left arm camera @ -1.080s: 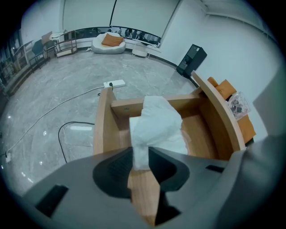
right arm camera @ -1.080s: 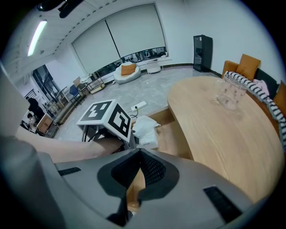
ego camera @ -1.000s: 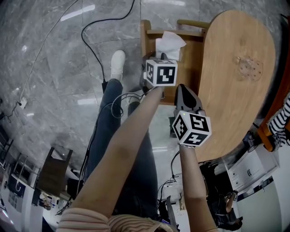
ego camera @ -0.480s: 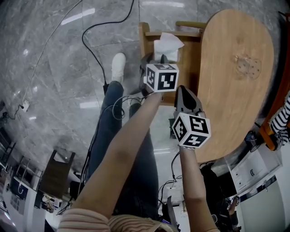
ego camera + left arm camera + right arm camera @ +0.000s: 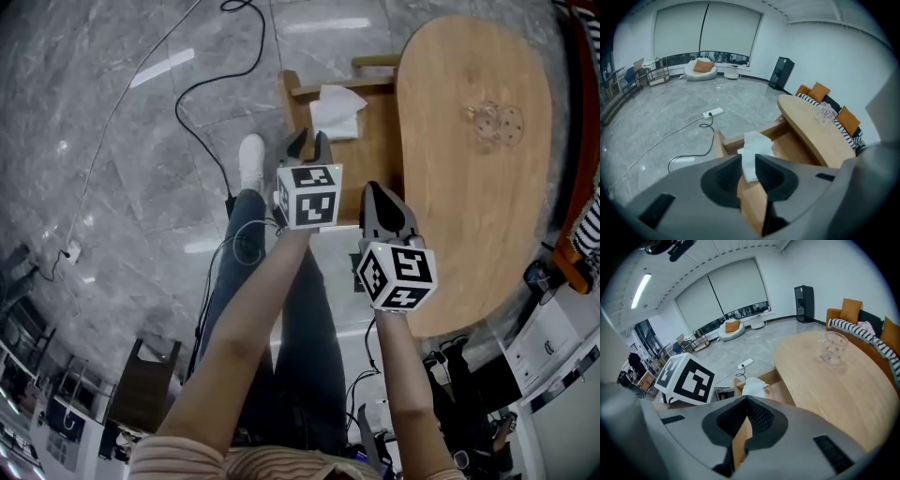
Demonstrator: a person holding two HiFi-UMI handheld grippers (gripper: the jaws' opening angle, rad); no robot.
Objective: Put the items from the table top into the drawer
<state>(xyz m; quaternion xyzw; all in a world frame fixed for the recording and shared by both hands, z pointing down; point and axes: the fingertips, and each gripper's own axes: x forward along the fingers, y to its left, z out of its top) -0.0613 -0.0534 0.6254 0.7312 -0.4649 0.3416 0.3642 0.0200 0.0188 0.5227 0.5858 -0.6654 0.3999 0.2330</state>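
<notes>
1. The left gripper (image 5: 309,141) hung above the open drawer (image 5: 375,159), its jaws closing on nothing. The white tissue (image 5: 337,110) lay inside the drawer at the gripper's one o'clock.
2. The right gripper (image 5: 382,192) was empty, jaws pressed together, at the table (image 5: 469,216) edge.
3. The glass (image 5: 495,122) stood alone on the table top, at two o'clock from the right gripper and well apart. It looked the likely next pick: spread the jaws first, then pinch its slick wall gently.
4. A floor cable (image 5: 202,122) at ten o'clock and the person's shoe (image 5: 250,159) blocked nothing.
</notes>
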